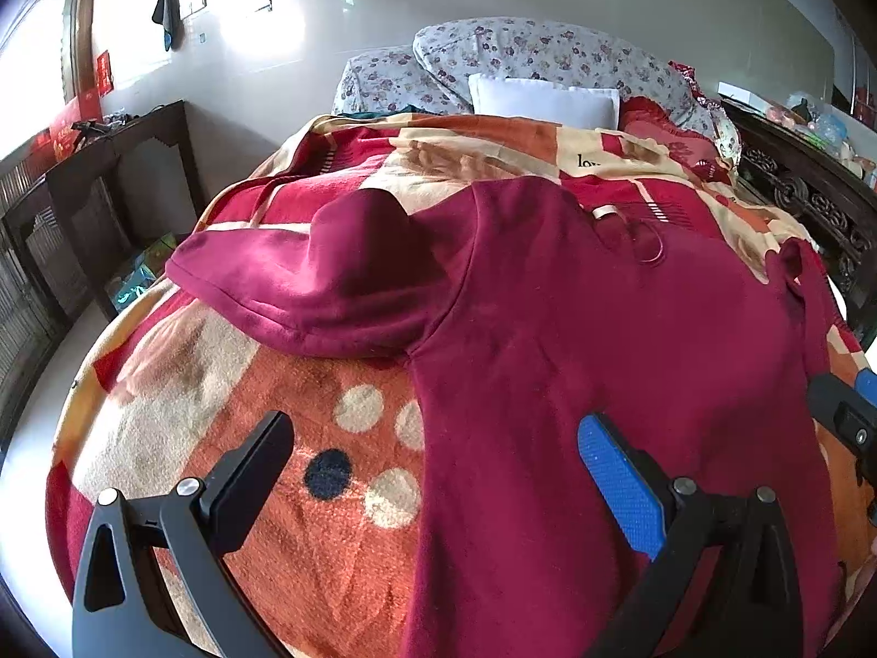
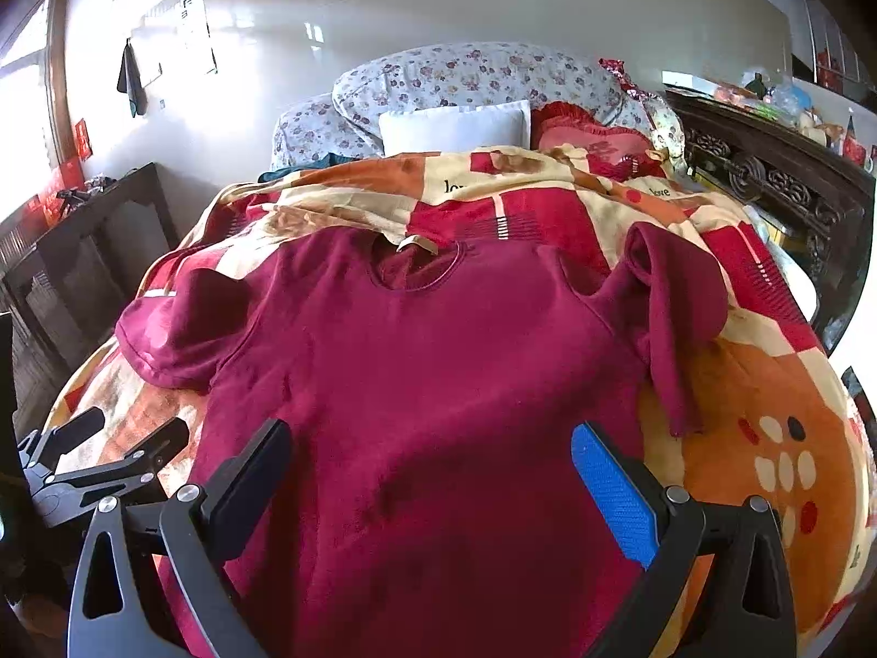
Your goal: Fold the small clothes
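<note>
A dark red sweatshirt (image 1: pixel 575 329) (image 2: pixel 427 384) lies spread out, neck away from me, on a patterned blanket (image 1: pixel 285 438) (image 2: pixel 756 411) over a bed. Its left sleeve (image 1: pixel 307 285) (image 2: pixel 181 323) is bunched up to the left; its right sleeve (image 2: pixel 674 318) is folded over at the right. My left gripper (image 1: pixel 438 438) hovers open over the garment's left side edge, holding nothing. My right gripper (image 2: pixel 433 449) hovers open over the lower middle of the garment, also holding nothing. The left gripper (image 2: pixel 115 438) shows at the left edge of the right wrist view.
Floral pillows (image 1: pixel 520 55) (image 2: pixel 466 77), a white cushion (image 1: pixel 542 101) and a red cushion (image 2: pixel 592 137) are stacked at the bed's far end. A dark wooden bench (image 1: pixel 109 164) stands to the left; a carved dark cabinet (image 2: pixel 767 175) with clutter stands to the right.
</note>
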`<state>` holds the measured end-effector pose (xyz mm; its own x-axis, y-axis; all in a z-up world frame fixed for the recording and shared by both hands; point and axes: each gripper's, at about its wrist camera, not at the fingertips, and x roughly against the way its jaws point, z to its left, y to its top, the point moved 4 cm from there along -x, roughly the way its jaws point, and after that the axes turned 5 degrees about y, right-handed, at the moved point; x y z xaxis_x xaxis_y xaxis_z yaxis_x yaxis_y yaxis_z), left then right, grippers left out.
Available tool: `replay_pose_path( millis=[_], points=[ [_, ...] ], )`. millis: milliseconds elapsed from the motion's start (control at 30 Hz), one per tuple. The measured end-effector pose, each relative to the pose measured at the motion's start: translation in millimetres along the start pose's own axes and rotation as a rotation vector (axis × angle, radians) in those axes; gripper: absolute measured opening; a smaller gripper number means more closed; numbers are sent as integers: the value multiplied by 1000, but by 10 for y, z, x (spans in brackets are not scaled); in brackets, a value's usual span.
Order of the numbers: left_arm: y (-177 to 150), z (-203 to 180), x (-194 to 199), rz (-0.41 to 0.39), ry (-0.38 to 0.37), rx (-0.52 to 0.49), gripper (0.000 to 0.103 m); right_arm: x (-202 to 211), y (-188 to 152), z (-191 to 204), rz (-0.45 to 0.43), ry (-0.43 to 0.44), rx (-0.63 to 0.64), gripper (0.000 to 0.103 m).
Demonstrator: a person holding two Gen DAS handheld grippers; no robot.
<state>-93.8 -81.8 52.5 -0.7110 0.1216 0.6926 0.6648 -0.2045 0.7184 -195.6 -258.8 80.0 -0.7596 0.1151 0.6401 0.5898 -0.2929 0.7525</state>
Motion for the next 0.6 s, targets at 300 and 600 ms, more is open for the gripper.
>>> replay_pose_path(
  millis=[300,600],
  points=[
    [38,84,-159,13,10,11,103,-305,32,152,35,-1,1,103],
    [178,467,-446,39,28,48,103,-748,44,398,85,27,41,103]
  ],
)
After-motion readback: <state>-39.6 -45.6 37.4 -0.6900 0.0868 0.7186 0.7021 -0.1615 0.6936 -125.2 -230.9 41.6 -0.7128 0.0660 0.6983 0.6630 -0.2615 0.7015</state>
